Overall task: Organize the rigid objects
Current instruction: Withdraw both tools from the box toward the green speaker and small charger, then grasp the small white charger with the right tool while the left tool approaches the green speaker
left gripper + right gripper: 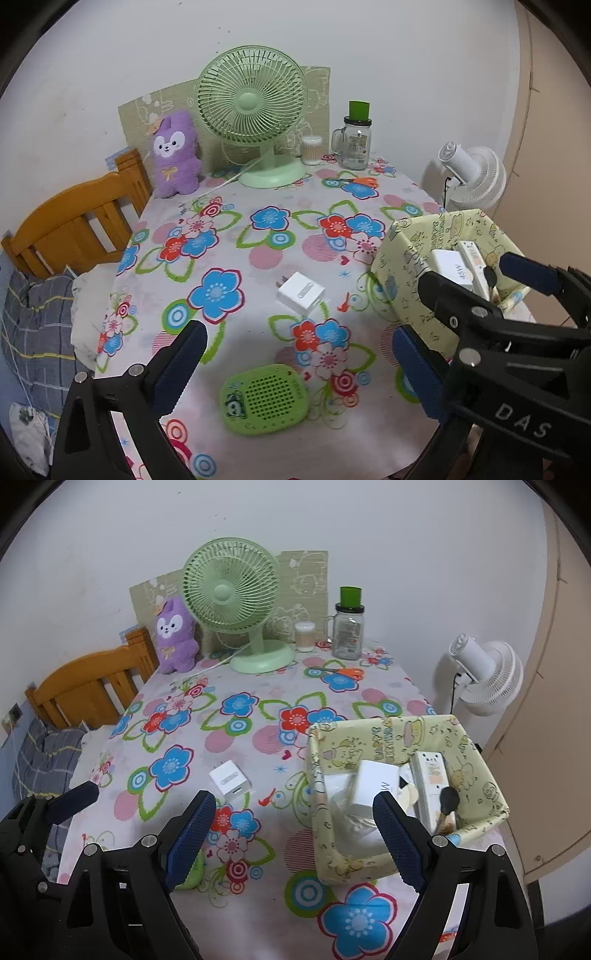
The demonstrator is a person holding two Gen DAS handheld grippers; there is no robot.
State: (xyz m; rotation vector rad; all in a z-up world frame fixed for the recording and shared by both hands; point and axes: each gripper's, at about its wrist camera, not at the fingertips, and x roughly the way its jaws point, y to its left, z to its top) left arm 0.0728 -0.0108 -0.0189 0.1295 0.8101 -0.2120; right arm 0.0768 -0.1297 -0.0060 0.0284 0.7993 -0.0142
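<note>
Both the left gripper (295, 369) and right gripper (295, 827) hang wide open and empty over the flowered tablecloth (236, 236), so I reckon the flat green perforated gadget (264, 398) or white plug cube (301, 293) goes next into the pale yellow cartoon-print box (391, 734)

Right gripper (293, 834) hanging open over the floral tablecloth (258, 716), white charger (231, 782) lying beyond its left finger, yellow fabric bin (476, 760) holding white boxes, green fan (231, 587) standing behind
</note>
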